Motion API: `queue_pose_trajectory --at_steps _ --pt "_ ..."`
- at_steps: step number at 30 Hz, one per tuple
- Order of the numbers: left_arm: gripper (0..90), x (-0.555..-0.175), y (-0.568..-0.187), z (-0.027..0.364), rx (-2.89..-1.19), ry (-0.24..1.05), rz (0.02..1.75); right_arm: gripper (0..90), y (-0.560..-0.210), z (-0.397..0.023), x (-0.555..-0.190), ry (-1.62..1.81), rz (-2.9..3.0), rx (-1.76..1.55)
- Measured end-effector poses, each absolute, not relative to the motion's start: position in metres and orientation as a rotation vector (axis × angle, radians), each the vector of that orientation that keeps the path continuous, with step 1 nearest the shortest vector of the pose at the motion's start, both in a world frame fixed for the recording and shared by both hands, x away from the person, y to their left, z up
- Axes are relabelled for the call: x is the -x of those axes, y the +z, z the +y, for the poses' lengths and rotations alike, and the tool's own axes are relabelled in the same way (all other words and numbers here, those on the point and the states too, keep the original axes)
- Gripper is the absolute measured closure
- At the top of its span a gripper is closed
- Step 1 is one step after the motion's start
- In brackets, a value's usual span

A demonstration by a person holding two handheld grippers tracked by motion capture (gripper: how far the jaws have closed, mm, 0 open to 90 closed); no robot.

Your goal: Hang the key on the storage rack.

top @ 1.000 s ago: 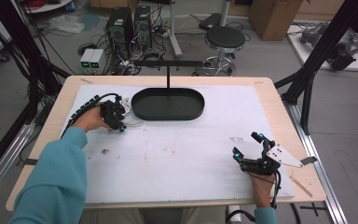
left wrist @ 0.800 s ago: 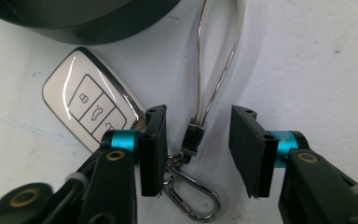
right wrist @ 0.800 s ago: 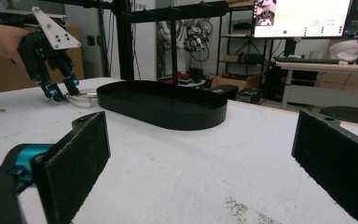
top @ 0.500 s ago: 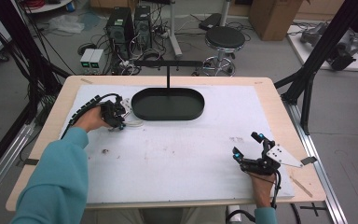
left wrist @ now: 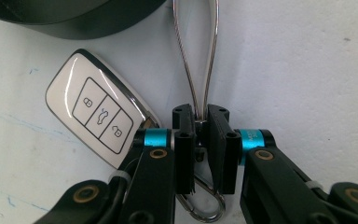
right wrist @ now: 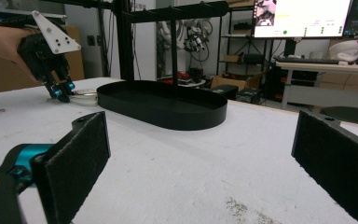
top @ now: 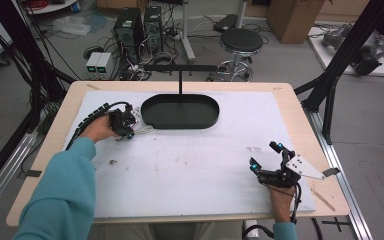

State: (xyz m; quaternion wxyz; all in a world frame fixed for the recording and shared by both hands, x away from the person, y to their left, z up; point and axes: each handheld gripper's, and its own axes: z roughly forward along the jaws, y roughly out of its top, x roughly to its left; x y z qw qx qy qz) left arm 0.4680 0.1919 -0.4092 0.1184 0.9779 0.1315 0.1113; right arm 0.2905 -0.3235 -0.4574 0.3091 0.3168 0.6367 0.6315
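Observation:
A white car key fob [left wrist: 97,115] with three buttons lies on the white mat beside a black oval tray [top: 180,111]. A long metal wire loop [left wrist: 196,60] is attached to it and runs toward the tray's wall. My left gripper [left wrist: 200,122] is shut on that loop, down at the mat, just left of the tray [right wrist: 163,105]. In the high view the left gripper [top: 125,125] sits at the tray's left end, with the loop [top: 144,131] beside it. My right gripper [top: 265,157] rests open at the mat's right front, nothing between its pads [right wrist: 81,158].
A black T-shaped stand [top: 180,75] rises from the tray's far side. The mat [top: 190,165] covers most of the wooden table [top: 300,115]. Small dark specks [top: 112,161] lie on the mat at the front left. A stool and computer boxes stand on the floor beyond.

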Motion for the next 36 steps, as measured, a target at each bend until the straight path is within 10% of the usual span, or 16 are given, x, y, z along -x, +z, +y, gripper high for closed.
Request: queue_pose_trajectory --at_steps 36 --pt "81.5 -0.45 -0.344 0.199 -2.255 0.565 0.675 3.5 -0.458 -0.323 -0.29 1.667 1.68 -0.834"
